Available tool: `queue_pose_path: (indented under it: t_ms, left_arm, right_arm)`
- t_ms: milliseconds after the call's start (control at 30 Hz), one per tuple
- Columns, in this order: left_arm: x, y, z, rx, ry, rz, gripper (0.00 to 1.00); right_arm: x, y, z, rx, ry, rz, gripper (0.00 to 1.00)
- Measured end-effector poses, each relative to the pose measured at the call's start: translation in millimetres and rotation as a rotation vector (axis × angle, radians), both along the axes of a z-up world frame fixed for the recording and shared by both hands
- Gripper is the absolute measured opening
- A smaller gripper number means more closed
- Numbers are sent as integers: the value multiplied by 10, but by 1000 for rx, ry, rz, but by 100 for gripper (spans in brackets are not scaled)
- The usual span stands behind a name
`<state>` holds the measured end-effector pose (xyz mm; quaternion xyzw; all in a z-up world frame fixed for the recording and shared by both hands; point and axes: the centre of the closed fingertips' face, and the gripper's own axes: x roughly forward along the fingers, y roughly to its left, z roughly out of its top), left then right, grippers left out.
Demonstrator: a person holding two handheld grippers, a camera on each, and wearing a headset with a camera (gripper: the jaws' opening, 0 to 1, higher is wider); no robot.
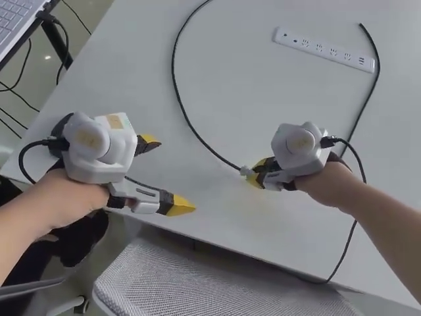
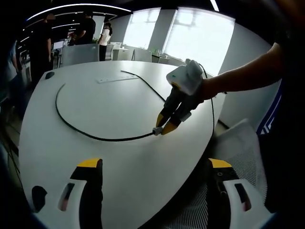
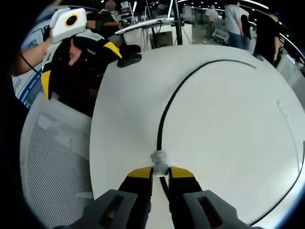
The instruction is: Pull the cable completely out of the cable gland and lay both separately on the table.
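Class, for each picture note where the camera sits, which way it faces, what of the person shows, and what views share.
Head view: on the person's head, facing down at the table; forearms, left claw and right claw show.
Left gripper view: on the left claw, facing across to the right claw, shut on the cable behind the cable gland.
Right gripper view: on the right claw, facing along the cable; left claw upper left.
Shared: all show cable and gland.

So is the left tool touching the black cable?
Apart. The left gripper view shows the left tool open, with bare table between its tips and the cable, which lies farther off.
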<state>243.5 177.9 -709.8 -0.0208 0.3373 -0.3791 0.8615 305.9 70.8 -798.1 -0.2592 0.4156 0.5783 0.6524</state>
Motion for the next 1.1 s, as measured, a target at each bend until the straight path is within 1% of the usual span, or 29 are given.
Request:
queue_pose_path:
  t_ms: [100, 133, 300, 367, 400, 467, 567, 600, 667, 800, 867, 933, 1000, 1100]
  left_arm:
    - [27, -37, 55, -20, -9, 0, 89]
    - [34, -60, 71, -22, -12, -4, 89]
    - [53, -117, 125, -12, -30, -28, 90]
    - [62, -123, 140, -10, -35, -31, 90]
    - [65, -134, 154, -12, -38, -35, 90]
    - [68, -149, 164, -10, -40, -43, 90]
    - [80, -151, 177, 11, -51, -52, 91]
    - [86, -154, 195, 8, -52, -52, 91]
    - [85, -192, 231, -7, -53, -55, 91]
    - [63, -292, 259, -5, -59, -93, 90]
    - [62, -364, 293, -18, -67, -110, 89]
    - [70, -439, 332, -28, -85, -127, 90]
    - [63, -519, 361, -46, -89, -143, 89]
    - [37, -625, 365, -49, -101, -178, 87]
  right_arm:
    - [-50, 20, 98, 3, 1, 3, 7]
    - [-42, 19, 112, 5, 5, 2, 7]
    - [-104, 24, 270, 21, 19, -16, 7]
    - [-143, 21, 322, 22, 13, -13, 7]
    - [-182, 17, 357, 20, 19, -15, 7]
    - [-201, 2, 370, 12, 21, -15, 7]
    - [-274, -21, 452, 8, 24, -6, 7]
    - [-282, -30, 483, 11, 21, -3, 7]
    - [-317, -34, 565, 20, 18, 0, 7]
    - [-399, -45, 717, 32, 22, 13, 7]
    - [-439, -45, 776, 36, 19, 25, 7]
    - [-490, -42, 843, 41, 21, 33, 7]
    - [-531, -37, 911, 46, 15, 41, 7]
    - [-604, -28, 1019, 50, 9, 61, 7]
